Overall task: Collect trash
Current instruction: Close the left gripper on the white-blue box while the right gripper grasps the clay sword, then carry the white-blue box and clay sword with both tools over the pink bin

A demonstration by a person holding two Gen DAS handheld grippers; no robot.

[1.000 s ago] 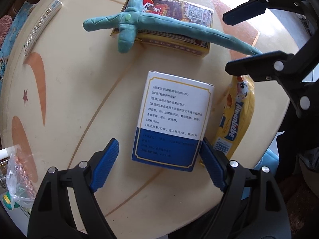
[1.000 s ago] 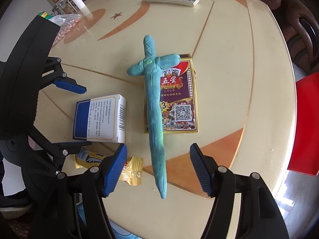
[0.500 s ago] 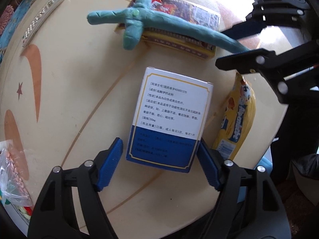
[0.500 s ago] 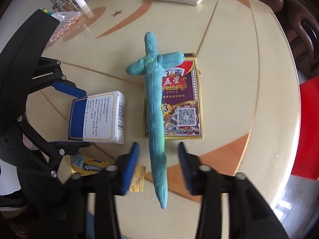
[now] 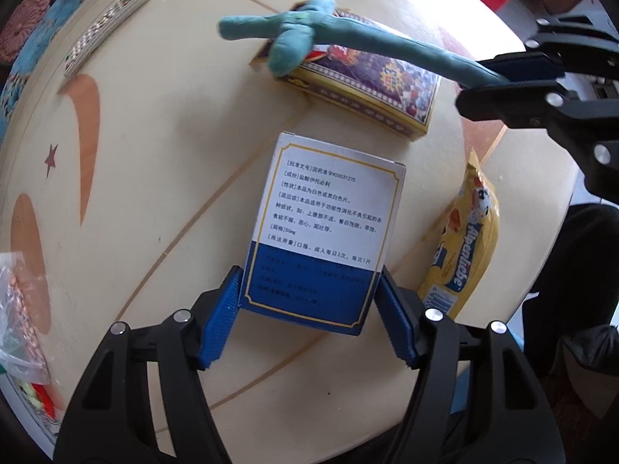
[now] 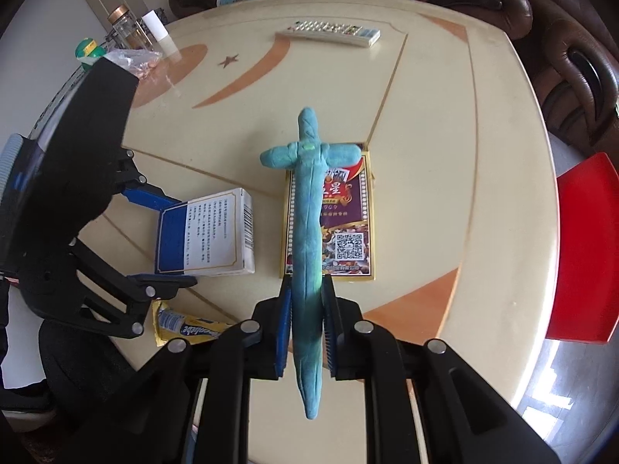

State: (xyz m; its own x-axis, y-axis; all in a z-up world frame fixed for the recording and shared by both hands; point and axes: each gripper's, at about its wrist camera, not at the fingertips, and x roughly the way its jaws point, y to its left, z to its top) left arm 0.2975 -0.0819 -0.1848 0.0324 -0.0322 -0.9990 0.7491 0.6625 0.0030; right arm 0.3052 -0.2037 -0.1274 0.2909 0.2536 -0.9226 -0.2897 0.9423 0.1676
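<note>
A long blue-green clay sword (image 6: 305, 232) hangs by its blade in my right gripper (image 6: 307, 284), which is shut on it near the tip; its hilt (image 5: 301, 34) is over a purple-and-yellow card box (image 5: 367, 81). A white-and-blue medicine box (image 5: 329, 212) lies flat on the round cream table (image 5: 154, 154). My left gripper (image 5: 309, 274) points down over the box's blue end. Its jaws are closing, and both blue pads (image 5: 222, 317) lie against the box's sides. A yellow candy wrapper (image 5: 464, 247) lies to the right of the box.
A remote control (image 6: 329, 33) lies at the table's far side. A clear plastic bag (image 6: 131, 60), a jar and small bottles stand at the far left. Brown sofas ring the table, and a red stool (image 6: 580, 251) stands at the right.
My right gripper has shut on the sword's blade and lifted it slightly. My left gripper's jaws have narrowed onto the medicine box's sides.
</note>
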